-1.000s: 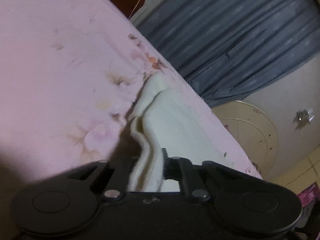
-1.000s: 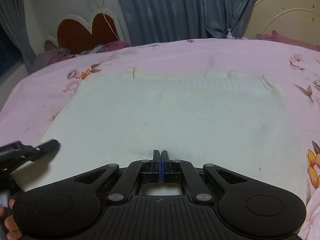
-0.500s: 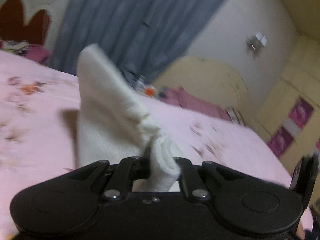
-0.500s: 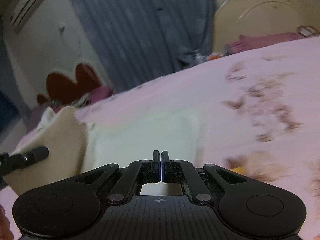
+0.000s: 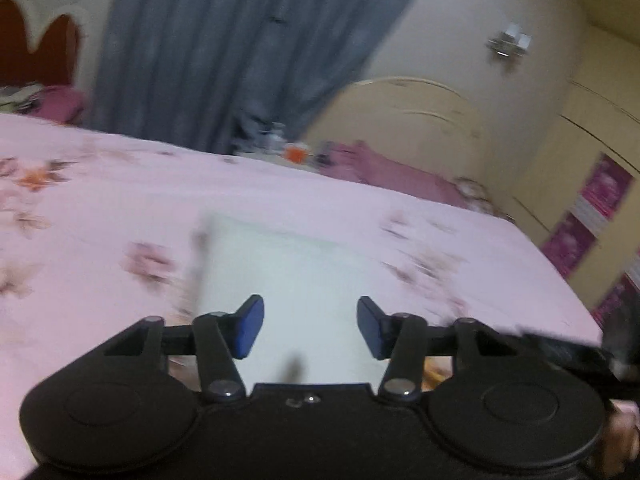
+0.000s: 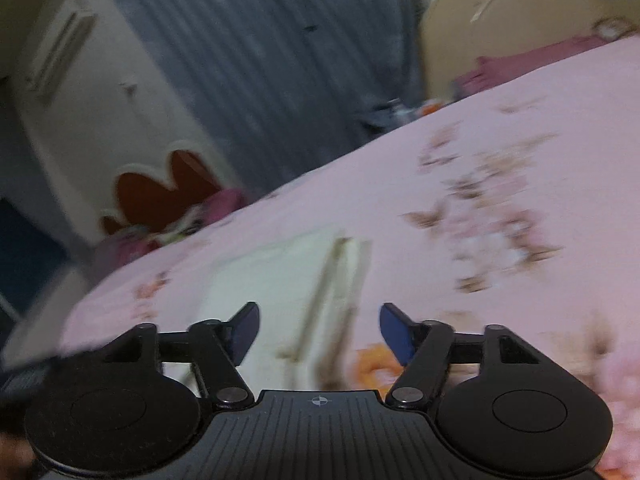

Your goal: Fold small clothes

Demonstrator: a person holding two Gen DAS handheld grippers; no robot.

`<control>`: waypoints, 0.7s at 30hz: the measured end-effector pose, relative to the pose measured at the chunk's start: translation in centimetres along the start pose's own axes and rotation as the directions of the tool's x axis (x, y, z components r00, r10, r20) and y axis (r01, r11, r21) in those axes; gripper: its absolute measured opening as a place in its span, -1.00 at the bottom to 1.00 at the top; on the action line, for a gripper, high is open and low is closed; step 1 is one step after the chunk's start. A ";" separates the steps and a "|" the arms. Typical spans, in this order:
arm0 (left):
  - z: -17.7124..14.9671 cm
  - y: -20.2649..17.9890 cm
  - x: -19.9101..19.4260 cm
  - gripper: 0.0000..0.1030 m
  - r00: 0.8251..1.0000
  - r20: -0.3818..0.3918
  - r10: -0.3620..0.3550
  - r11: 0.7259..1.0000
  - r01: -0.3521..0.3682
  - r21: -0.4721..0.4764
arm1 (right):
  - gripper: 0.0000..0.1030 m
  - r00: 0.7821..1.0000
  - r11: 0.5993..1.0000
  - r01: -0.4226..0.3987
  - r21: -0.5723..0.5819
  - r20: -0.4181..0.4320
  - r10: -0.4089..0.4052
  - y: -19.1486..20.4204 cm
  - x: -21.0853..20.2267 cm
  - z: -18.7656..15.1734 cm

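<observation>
White garment (image 5: 288,280) lying flat on pink floral bed (image 5: 100,208), folded over, doubled edge showing in right wrist view (image 6: 340,280). Sits mid-bed, well in from far edge. Left hand-held gripper (image 5: 310,328) above it, jaws opening, blue pads clear of cloth, nothing pinched. Right hand-held gripper (image 6: 318,332) same deal, jaws opening, spread over garment's edge, empty. Grey curtain (image 5: 208,48) past far edge. Pretty blurry.
</observation>
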State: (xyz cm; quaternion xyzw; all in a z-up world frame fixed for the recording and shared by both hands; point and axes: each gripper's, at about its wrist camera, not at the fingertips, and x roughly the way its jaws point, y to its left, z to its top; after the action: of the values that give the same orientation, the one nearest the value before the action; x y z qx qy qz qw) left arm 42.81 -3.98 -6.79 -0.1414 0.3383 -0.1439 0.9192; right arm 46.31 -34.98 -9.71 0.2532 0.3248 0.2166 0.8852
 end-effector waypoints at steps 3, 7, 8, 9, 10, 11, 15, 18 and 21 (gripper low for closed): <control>0.5 2.4 1.4 -0.23 0.999 -0.043 0.022 1.000 -0.021 0.009 | 0.05 0.998 1.000 -0.025 -0.010 -0.054 0.025 1.2 2.2 -0.5; 0.0 3.4 4.2 -0.39 0.993 -0.120 0.006 1.000 -0.003 0.030 | 0.05 0.994 1.000 -0.026 -0.001 -0.107 0.025 1.7 4.9 -0.9; -0.3 3.4 4.4 -0.38 0.991 -0.132 0.010 0.999 -0.005 0.040 | 0.05 0.993 1.000 -0.022 -0.003 -0.120 0.022 1.8 5.5 -1.0; -0.5 3.6 4.3 -0.38 0.991 -0.132 0.013 0.999 -0.006 0.052 | 0.05 0.990 1.000 -0.013 -0.006 -0.137 0.012 1.9 6.3 -1.1; -0.9 3.6 4.3 -0.37 0.991 -0.130 0.013 0.998 -0.004 0.067 | 0.05 0.988 1.000 0.004 -0.016 -0.152 -0.006 2.1 6.9 -1.2; -0.8 3.6 4.3 -0.37 0.992 -0.126 0.019 0.996 -0.008 0.086 | 0.05 0.988 0.999 0.012 -0.034 -0.157 -0.017 2.6 7.3 -1.2; -0.8 3.0 4.2 -0.38 0.995 -0.101 0.024 0.990 -0.010 0.143 | -0.53 0.982 0.993 0.046 -0.108 -0.178 -0.065 3.8 8.6 -1.0; -0.8 3.0 4.3 -0.45 0.994 -0.109 -0.009 0.989 0.025 0.146 | -0.73 0.981 0.989 0.069 -0.132 -0.171 -0.091 4.0 8.7 -1.1; -0.6 1.3 4.0 -0.52 0.991 -0.125 -0.041 0.983 0.063 0.175 | -0.78 0.986 0.988 0.067 -0.142 -0.144 -0.088 4.5 6.6 -0.6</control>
State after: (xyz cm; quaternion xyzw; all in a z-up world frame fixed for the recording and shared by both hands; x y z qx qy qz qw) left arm 45.57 -4.30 -10.00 -0.0584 0.3754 -0.2060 0.9018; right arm 49.51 -27.66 -10.53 0.1623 0.3842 0.2220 0.8813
